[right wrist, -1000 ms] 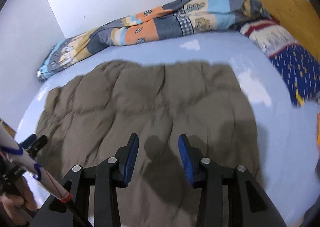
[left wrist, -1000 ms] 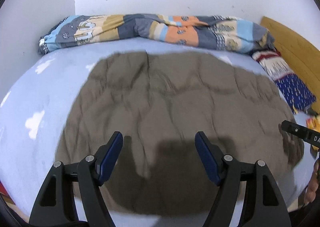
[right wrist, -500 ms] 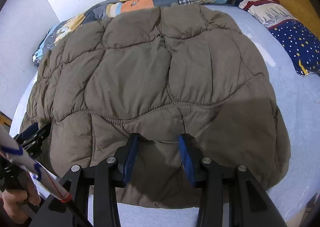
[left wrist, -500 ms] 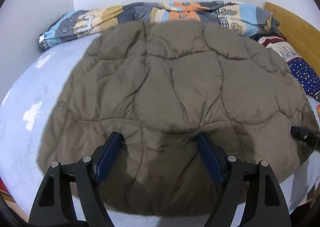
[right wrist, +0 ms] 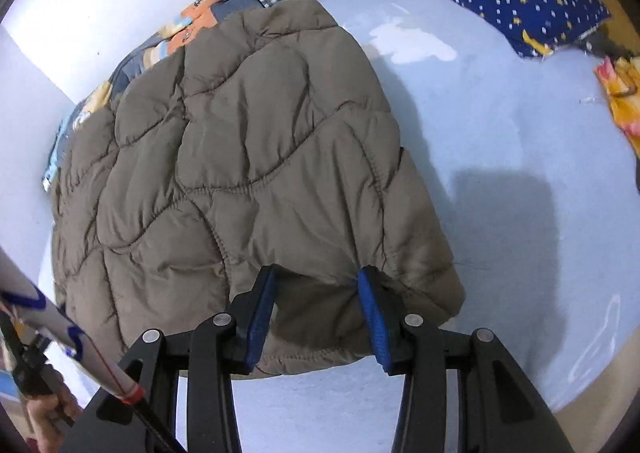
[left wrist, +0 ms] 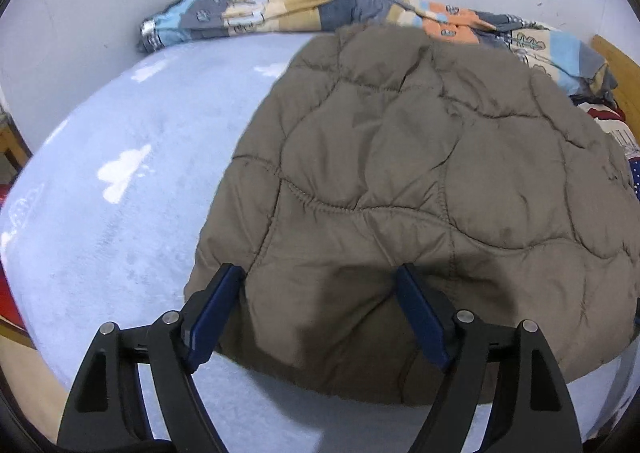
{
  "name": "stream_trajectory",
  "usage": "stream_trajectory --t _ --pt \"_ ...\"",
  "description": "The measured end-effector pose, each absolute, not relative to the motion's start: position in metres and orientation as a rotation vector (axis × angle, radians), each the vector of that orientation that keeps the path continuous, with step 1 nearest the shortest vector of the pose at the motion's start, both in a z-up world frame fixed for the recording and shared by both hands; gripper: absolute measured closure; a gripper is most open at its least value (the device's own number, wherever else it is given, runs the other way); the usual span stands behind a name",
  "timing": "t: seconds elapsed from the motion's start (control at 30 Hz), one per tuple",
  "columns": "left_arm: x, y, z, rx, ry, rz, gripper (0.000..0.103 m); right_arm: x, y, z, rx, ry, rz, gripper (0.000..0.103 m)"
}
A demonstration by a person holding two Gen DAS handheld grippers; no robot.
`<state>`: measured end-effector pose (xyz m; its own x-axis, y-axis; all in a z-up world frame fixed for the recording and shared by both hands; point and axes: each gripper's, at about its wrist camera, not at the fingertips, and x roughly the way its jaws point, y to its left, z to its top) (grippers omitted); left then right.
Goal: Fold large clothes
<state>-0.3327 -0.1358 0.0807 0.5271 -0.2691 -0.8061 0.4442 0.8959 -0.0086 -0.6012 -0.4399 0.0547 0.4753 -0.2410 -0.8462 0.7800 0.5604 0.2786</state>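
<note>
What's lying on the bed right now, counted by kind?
Jackets: 1, brown quilted jacket
Blankets: 1, patchwork blanket along the wall
Pillows: 1, blue starred pillow
Other cloth: 1, orange-yellow cloth at the edge, kind unclear
Total: 4, on the blue sheet

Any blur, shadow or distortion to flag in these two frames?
Left wrist: sharp, strong fisheye bowing of the bed; claw shadow on the brown quilted coat. Right wrist: sharp too; dark shadow cast on the sheet right of the coat.
</note>
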Motion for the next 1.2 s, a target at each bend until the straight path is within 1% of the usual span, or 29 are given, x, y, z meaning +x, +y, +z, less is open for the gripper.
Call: stream_trajectory --t 0.1,0.13,0.17,0.23,0.4,0.5,0.6,0.77,1.03,1.2 --pt "-0.353 -0.128 0.095 0.186 0.882 -0.459 0.023 -0.608 -0.415 0.075 0.646 0.784 -0.721 0.056" --pt "-0.366 -0.124 0.099 0.182 0.864 -0.479 0.023 -0.612 -0.407 0.079 0.628 0.766 -0.717 0.055" --pt "-0.376 -0.123 0.102 0.191 0.852 -0.492 0.023 -0.615 -0.394 0.083 0.602 0.75 -0.706 0.052" --pt "-0.391 -0.127 0.101 0.234 0.83 -0.511 0.023 -0.615 -0.368 0.084 0.557 0.732 -0.675 0.051" --pt "-0.398 -0.146 0.086 0.29 0.843 -0.522 0.023 -0.587 -0.345 0.08 0.475 0.764 -0.618 0.051" --pt "-0.385 -0.15 0.075 0.272 0.901 -0.519 0.023 -0.573 -0.345 0.066 0.487 0.804 -0.616 0.05" --pt "-0.39 -0.148 0.075 0.273 0.889 -0.521 0.023 -0.562 -0.349 0.053 0.479 0.846 -0.631 0.049" --pt "-0.413 -0.138 0.091 0.295 0.826 -0.55 0.023 -0.566 -0.332 0.071 0.462 0.792 -0.6 0.049" --pt "-0.477 -0.123 0.12 0.338 0.728 -0.639 0.023 -0.579 -0.275 0.102 0.41 0.693 -0.524 0.048" --pt "-0.505 -0.115 0.142 0.297 0.707 -0.674 0.023 -0.607 -0.25 0.121 0.417 0.646 -0.527 0.041"
